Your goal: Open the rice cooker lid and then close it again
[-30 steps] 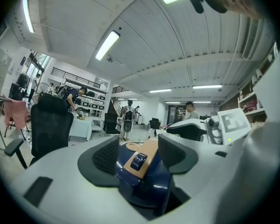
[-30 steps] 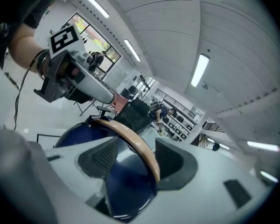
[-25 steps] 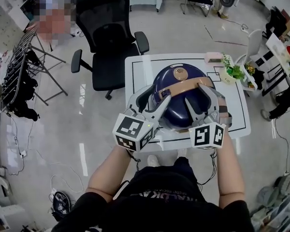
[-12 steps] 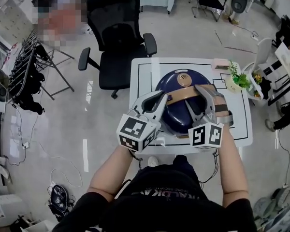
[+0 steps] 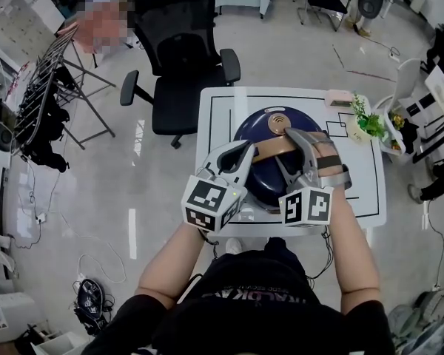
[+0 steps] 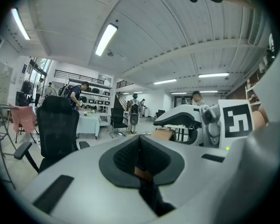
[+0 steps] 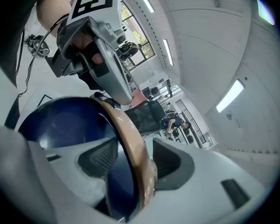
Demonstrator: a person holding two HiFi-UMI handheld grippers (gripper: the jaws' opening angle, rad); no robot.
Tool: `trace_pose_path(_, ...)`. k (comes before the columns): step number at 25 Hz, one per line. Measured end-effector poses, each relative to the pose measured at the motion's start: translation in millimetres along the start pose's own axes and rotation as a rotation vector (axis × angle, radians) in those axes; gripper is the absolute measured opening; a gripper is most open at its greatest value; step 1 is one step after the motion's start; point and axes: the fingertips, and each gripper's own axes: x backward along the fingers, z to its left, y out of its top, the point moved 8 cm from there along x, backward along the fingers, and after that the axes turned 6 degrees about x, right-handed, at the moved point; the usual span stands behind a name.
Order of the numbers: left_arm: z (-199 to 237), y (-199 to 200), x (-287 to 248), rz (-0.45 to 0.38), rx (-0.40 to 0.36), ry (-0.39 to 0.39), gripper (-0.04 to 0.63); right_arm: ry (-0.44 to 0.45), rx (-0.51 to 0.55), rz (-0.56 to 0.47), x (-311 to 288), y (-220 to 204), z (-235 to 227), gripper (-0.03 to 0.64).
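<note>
A dark blue rice cooker (image 5: 259, 180) with its lid down stands on a white table (image 5: 218, 106). A tan handle (image 5: 270, 149) arches over the lid. My left gripper (image 5: 248, 155) is at the handle's left end. In the left gripper view (image 6: 141, 148) its pads are pressed together with a tan sliver of the handle (image 6: 141, 173) pinched low between them. My right gripper (image 5: 300, 140) straddles the handle's right part. In the right gripper view (image 7: 135, 164) the handle (image 7: 130, 139) runs between the two pads with a gap on each side, over the blue lid (image 7: 65, 125).
A black office chair (image 5: 177, 50) stands just beyond the table's far edge. A potted plant (image 5: 366, 120) and a pink box (image 5: 339, 98) sit at the table's far right. A drying rack (image 5: 37, 102) stands left on the glossy floor.
My left gripper's jaws have gone from wide open to shut at the handle's left end. My right gripper has rolled a little and edged leftward along the handle.
</note>
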Motion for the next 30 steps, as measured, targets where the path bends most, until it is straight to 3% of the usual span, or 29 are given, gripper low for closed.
trace_pose_path(9, -0.5, -4.3, -4.6, -0.026, 0.043, 0.012, 0.003, -0.004, 0.049, -0.001, -3.9, 0.8, 5.3, 0.187)
trace_pose_path(30, -0.7, -2.6, -4.7, -0.009, 0.034, 0.023, 0.003, 0.0, -0.015, 0.0, -4.1, 1.9, 3.5, 0.184)
